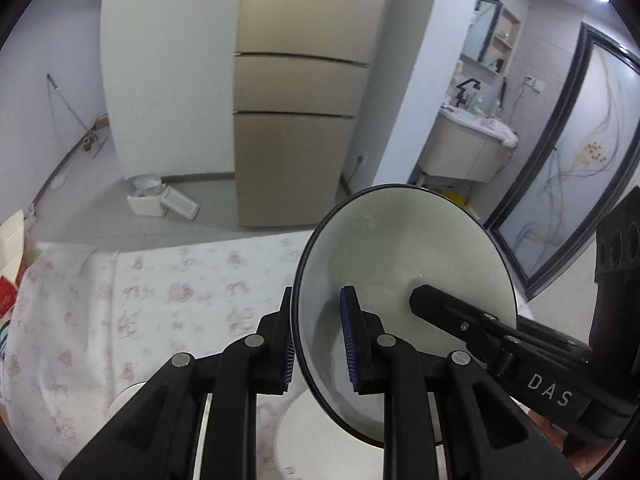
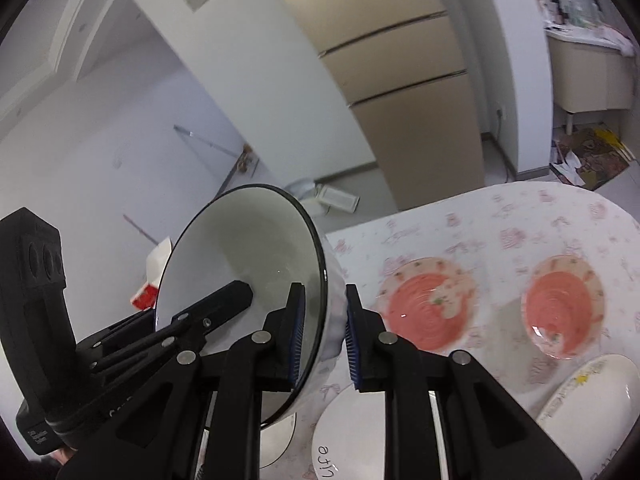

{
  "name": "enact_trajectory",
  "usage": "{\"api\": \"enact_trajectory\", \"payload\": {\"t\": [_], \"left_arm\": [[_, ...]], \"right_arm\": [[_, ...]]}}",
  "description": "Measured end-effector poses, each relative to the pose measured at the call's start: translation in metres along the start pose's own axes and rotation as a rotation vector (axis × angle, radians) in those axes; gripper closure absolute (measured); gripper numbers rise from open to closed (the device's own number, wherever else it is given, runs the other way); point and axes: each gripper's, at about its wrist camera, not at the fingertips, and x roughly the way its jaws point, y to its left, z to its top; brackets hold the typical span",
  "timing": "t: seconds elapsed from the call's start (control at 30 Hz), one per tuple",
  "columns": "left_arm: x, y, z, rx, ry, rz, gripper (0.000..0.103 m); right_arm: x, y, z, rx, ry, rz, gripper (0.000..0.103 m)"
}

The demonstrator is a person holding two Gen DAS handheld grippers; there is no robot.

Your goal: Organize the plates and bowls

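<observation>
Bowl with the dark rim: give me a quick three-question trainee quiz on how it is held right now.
1. True or false: only one gripper grips the bowl.
2. How many pink dishes stand on the tablecloth in the right wrist view? A: one. B: two. C: four.
3. Is the bowl held level or tilted?

Key:
1. False. The left gripper and the right gripper each clamp the rim, on opposite sides.
2. B: one pink dish and a second pink dish.
3. Tilted, with its opening turned toward both cameras.
</observation>
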Motion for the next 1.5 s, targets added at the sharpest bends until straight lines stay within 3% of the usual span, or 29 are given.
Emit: {"api": "enact_trajectory", "payload": {"t": [0.13, 0.23, 0.3, 0.43, 0.63, 0.77, 0.93, 1.03, 1.27, 1.5], "left_arm": [[0.013, -0.022, 0.006, -0.016, 0.013, -0.086, 0.081], [0.027, -0.036, -0.001, 0.033, 0.015, -0.06, 0.081], [0.044, -0.038, -0.011, 0.047, 0.029, -0.042, 0.081], [0.081, -0.018, -0.019, -0.026, 0.063, -0.044, 0.081], [0.115, 0.009, -0.03, -0.042, 0.071, -0.006, 0.081], [0.134, 0.02, -0.036, -0.053, 0.092, -0.028, 0.08], [0.152, 0.023, -0.039, -0.048, 0.095, -0.033, 0.081], [0.159, 0.015, -0.044, -0.012, 0.071, 0.003, 0.081], [0.174, 0.011, -0.05, 0.023, 0.034, 0.021, 0.081], [0.193, 0.026, -0.054, -0.019, 0.102, 0.046, 0.08]], "right_arm": [[-0.016, -0.028, 0.003, 0.04, -0.079, 0.017, 0.085], [-0.013, -0.052, 0.002, 0.097, -0.098, 0.021, 0.085], [0.0, -0.064, 0.002, 0.114, -0.081, 0.014, 0.085], [0.023, -0.079, -0.001, 0.134, -0.017, -0.011, 0.084], [0.057, -0.074, -0.01, 0.094, 0.032, -0.07, 0.081], [0.072, -0.08, -0.015, 0.097, 0.04, -0.106, 0.081], [0.079, -0.089, -0.017, 0.116, 0.057, -0.109, 0.083], [0.086, -0.093, -0.017, 0.106, 0.08, -0.132, 0.083], [0.095, -0.105, -0.018, 0.093, 0.053, -0.147, 0.083], [0.113, -0.104, -0.025, 0.093, 0.099, -0.175, 0.083]]}}
